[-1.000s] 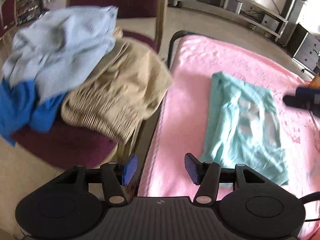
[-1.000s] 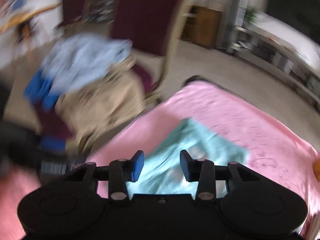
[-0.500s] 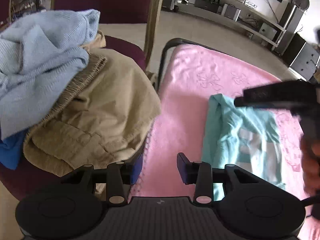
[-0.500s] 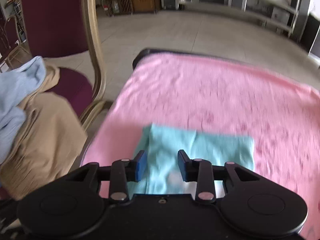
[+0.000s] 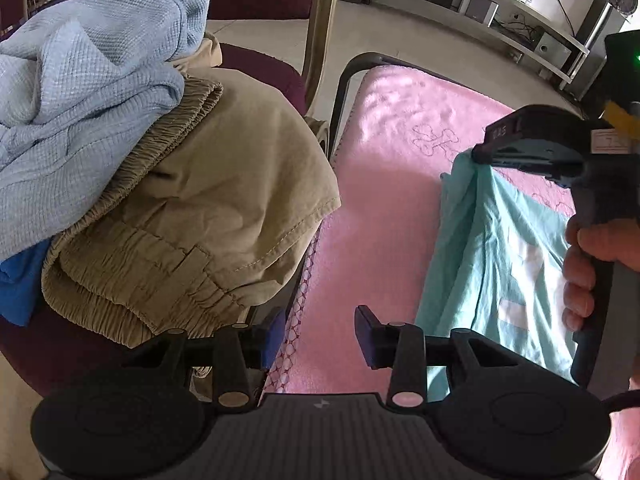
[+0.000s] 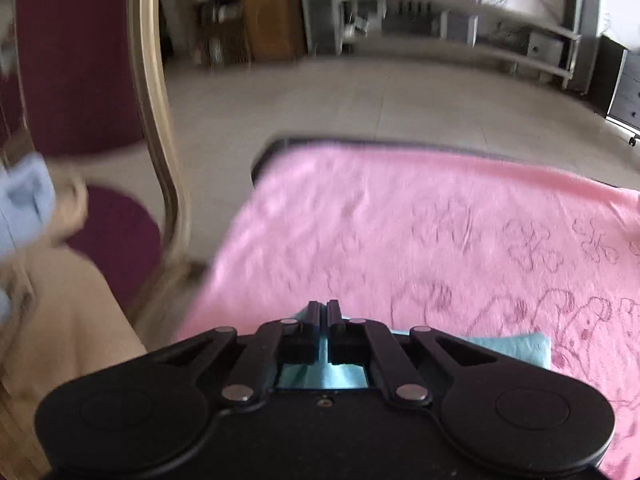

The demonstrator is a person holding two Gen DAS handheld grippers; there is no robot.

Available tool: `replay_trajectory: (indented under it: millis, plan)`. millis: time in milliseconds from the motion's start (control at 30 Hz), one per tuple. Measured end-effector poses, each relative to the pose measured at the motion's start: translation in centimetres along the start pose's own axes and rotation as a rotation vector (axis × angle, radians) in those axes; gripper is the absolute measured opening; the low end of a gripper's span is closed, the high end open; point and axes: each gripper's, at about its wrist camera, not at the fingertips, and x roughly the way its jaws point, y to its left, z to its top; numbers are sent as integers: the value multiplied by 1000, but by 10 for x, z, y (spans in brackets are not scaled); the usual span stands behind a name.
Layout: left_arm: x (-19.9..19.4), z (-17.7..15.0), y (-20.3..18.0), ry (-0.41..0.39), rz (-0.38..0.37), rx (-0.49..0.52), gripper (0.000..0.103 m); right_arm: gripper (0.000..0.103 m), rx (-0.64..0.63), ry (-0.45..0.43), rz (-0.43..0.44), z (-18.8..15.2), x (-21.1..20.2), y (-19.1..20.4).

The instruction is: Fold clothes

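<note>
Left of the pink blanket [image 5: 384, 208] a chair [image 5: 256, 60] held piled clothes [image 5: 192, 208]; the left gripper [image 5: 316, 336] hung part-open over the blanket's edge, empty; the teal garment [image 5: 492, 248] lay on the blanket, its far corner pinched by the right gripper [image 5: 478, 156], jaws just closed

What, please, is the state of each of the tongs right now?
Left tongs: open, holding nothing.
Right tongs: just closed on the thin turquoise cotton garment.

Heaped clothes [image 5: 168, 184] lie on the chair [image 5: 256, 60] (left of the table [image 5: 384, 184]); a shirt [image 5: 488, 248] lies on the table.
</note>
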Motion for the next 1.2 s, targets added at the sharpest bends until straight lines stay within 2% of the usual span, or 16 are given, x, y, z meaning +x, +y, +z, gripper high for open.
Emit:
replay_trajectory:
  millis: [133,167,267,300,400,500,600,667,733,800,867,900,933,1067,1133,1200]
  plan:
    - [6,-2,0,13,10,2,39,16,26,120,57,4,6,-5]
    - [7,-3,1,15,12,-1,39,19,34,115,60,7,-2,-9]
    - [4,-5,1,0,24,0,39,36,-3,95,71,18,-47,-29]
    - [1,-6,-1,-4,21,6,39,36,-19,88,74,22,-63,-36]
    - [-11,-11,-11,-28,-22,38,44,39,-106,45,26,25,-124,-66]
    - [-25,-22,-35,-58,-94,108,48,53,-177,20,-31,9,-175,-101]
    - [-27,-38,-70,-59,-143,228,48,56,-234,-9,-94,-18,-205,-131]
    - [-20,-48,-92,-39,-154,292,48,59,-258,-22,-139,-41,-210,-151]
    - [-15,-59,-109,-32,-145,342,48,60,-244,1,-159,-62,-196,-170]
    - [-17,-66,-120,-52,-133,382,48,58,-156,47,-132,-82,-176,-190]
    - [-24,-69,-125,-104,-136,400,48,46,-49,67,-72,-98,-159,-204]
    - [-26,-68,-128,-132,-149,401,48,30,-1,73,-35,-105,-151,-210]
    - [-29,-68,-130,-153,-165,402,48,22,31,75,18,-110,-143,-210]
    - [-20,-70,-142,-159,-194,433,48,21,115,73,259,-123,-110,-199]
    - [-7,-72,-151,-124,-180,467,48,21,114,79,323,-124,-99,-186]
    - [7,-73,-158,-86,-147,502,48,21,78,77,347,-125,-90,-172]
